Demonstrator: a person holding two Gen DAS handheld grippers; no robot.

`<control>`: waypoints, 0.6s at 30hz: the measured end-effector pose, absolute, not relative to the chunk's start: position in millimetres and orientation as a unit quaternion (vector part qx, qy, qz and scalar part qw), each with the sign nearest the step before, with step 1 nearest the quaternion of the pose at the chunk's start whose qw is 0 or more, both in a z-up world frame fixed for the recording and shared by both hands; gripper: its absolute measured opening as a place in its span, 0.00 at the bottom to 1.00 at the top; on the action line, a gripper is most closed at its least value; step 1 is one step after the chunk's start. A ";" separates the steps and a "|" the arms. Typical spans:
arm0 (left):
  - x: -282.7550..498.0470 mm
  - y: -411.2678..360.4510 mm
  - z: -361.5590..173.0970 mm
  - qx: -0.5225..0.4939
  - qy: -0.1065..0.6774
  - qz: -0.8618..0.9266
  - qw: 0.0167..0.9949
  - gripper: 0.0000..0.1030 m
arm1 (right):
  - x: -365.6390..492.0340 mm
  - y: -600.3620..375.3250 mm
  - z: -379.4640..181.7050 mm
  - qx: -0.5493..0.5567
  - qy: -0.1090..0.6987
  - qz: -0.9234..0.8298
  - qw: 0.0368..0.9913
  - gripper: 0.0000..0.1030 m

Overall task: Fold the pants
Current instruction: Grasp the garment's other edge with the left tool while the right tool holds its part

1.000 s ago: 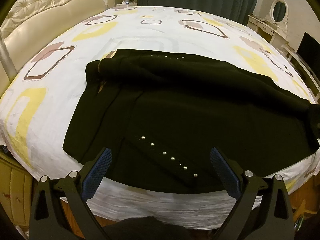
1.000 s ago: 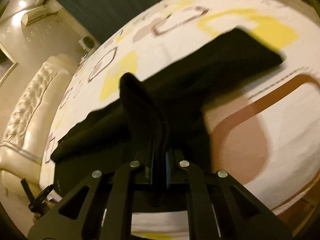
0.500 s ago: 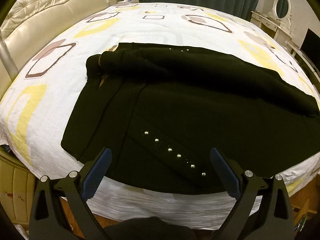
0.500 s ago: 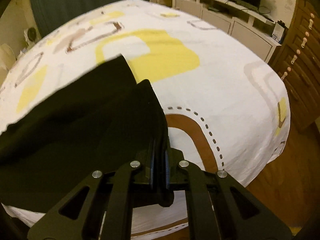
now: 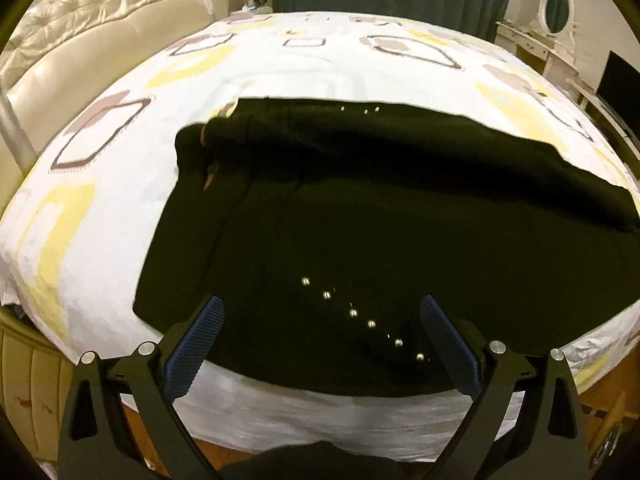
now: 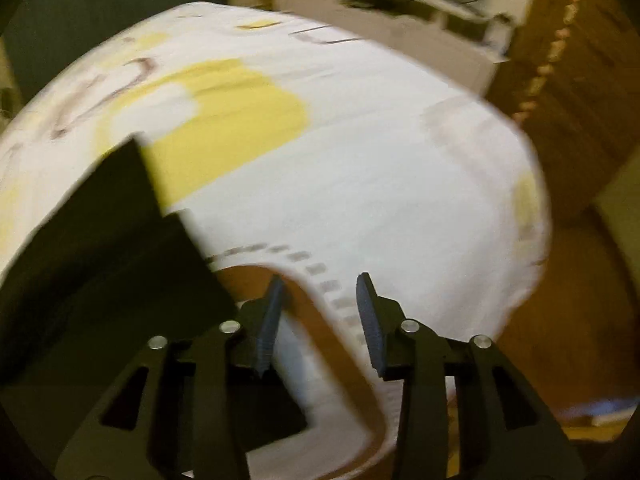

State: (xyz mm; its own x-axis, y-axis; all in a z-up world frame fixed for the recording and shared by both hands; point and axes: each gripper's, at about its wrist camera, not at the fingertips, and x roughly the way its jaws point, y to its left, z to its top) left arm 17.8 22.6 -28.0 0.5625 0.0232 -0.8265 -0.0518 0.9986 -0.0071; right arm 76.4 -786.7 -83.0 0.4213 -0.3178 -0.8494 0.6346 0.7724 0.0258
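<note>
Release is underway: the right gripper (image 6: 318, 320), clamped on a leg end of the pants (image 5: 360, 216) moments ago, is opening with nothing between its jaws; the hem lies on the bed (image 6: 360, 160) at 9 o'clock. Left gripper (image 5: 320, 344) hovers apart, empty; next fold can follow

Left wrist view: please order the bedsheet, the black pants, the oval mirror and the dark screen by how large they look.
1. bedsheet
2. black pants
3. dark screen, cut by the picture's edge
4. oval mirror

Mirror and screen stand far back, so true sizes stay unsure.
</note>
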 end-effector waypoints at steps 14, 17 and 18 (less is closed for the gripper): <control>110.3 122.0 9.6 -0.029 0.465 -0.022 0.885 0.95 | 189.3 -540.4 -10.1 0.098 0.416 0.133 0.894 0.56; 147.5 142.5 6.5 -0.035 0.477 -0.044 0.877 0.95 | 218.5 -481.9 -24.7 0.051 0.451 0.188 0.871 0.56; 159.2 147.3 4.4 -0.036 0.479 -0.052 0.876 0.95 | 228.2 -461.2 -31.7 0.032 0.461 0.204 0.863 0.56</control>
